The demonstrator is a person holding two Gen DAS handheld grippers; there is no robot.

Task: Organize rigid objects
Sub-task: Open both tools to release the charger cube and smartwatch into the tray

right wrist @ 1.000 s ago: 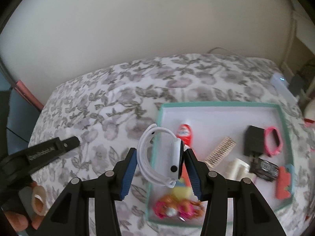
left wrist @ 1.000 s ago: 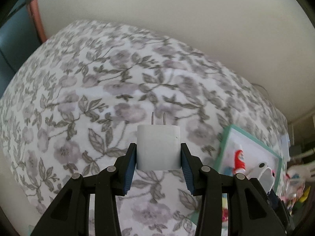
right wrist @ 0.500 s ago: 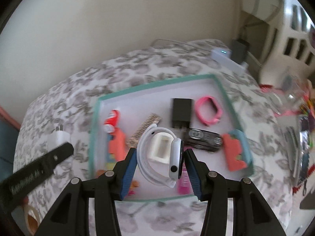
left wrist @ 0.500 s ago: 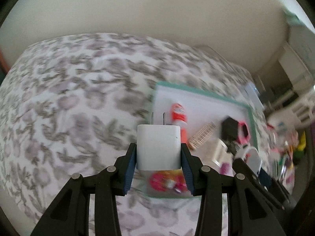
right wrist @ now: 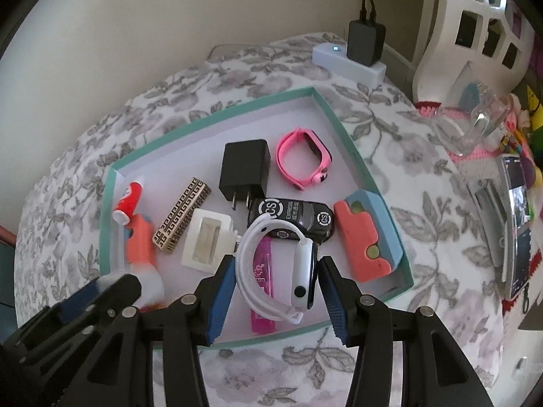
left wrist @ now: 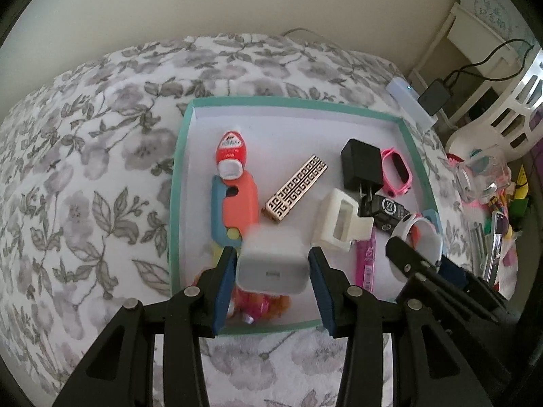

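1. Charger, a white, smooth plastic cube with rounded corners and a small slot in the face turned to my camera, sits clamped between the blue ribbed pads of my left tongs; the block fills the gap, and it hangs over the near end of the tray.
2. Smartwatch, white, with a glossy black-faced body and a soft rubbery strap curled into a loop, is clamped in my right tongs, the watch body against one pad and the strap against the other, above the near middle of the tray.
3. Tray is a shallow rectangular box with a teal rim and a plain white floor, lying on a bed cover printed with grey flowers and leaves.
4. Inside it lie a black wall plug with two metal prongs, a pink watch band, a gold fretwork-patterned bar, a cream rectangular frame, a dark oval toy car, a coral-and-blue foam block, and a small red-and-white bottle.
5. Beyond the tray's far corner, a pale power strip carries a black adapter.
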